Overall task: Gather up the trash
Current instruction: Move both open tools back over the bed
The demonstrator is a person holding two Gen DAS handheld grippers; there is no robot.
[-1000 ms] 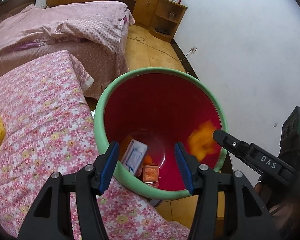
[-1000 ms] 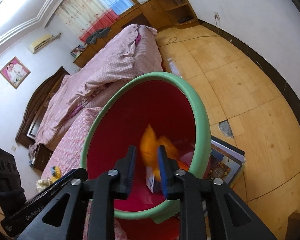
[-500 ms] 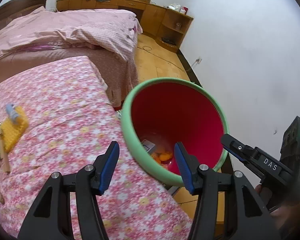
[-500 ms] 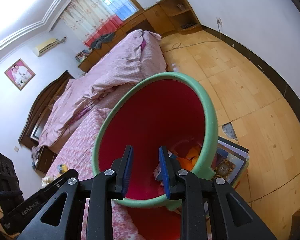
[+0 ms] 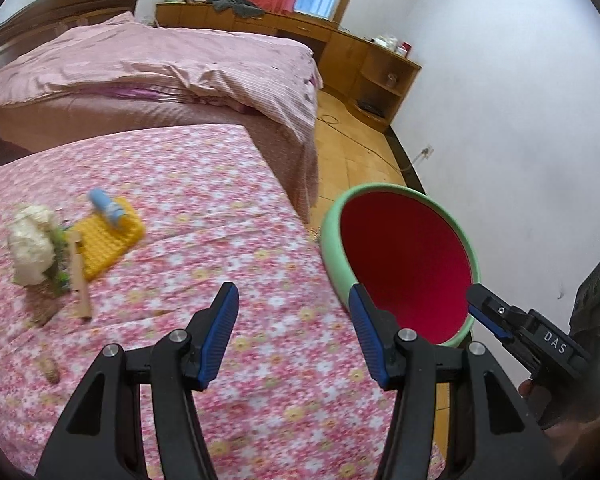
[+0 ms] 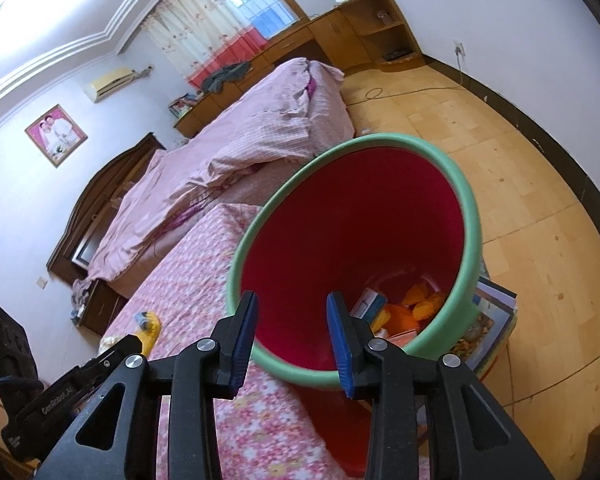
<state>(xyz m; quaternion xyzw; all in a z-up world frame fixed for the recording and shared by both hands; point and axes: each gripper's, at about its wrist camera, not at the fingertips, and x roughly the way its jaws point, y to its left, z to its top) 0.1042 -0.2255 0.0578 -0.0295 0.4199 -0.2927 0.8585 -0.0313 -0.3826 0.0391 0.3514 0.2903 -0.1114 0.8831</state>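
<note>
Already some of the job shows as done: down in the red bin (image 6: 356,216) with the green rim, standing on the floor hard against the edge of the flowered bedspread (image 5: 220,208), I can see crumpled orange scraps (image 6: 416,308) and a small white-and-blue box (image 6: 370,304) lying at the bottom.

My right gripper (image 6: 292,334) hangs just short of the bin's near rim with its jaws spreading apart and nothing between the pads. My left gripper (image 5: 292,336) is half spread and bare too, pointing down over the bedspread with the bin off to its right.

What is left sits in a cluster well away from the bin, on the far left of the bedspread in the left wrist view: a crumpled white wad (image 5: 32,244), a yellow waffle-textured piece (image 5: 108,236) with a small blue tube (image 5: 106,206) resting on top of it, a pale wooden stick (image 5: 78,276) beside them, and something greenish between the wad and the stick that is too blurred for me to name. A little brown bit (image 5: 50,370) lies apart, nearer to me.

I judge the task partway through, with several pickups still to make. The left claw looks better placed for the next one.
</note>
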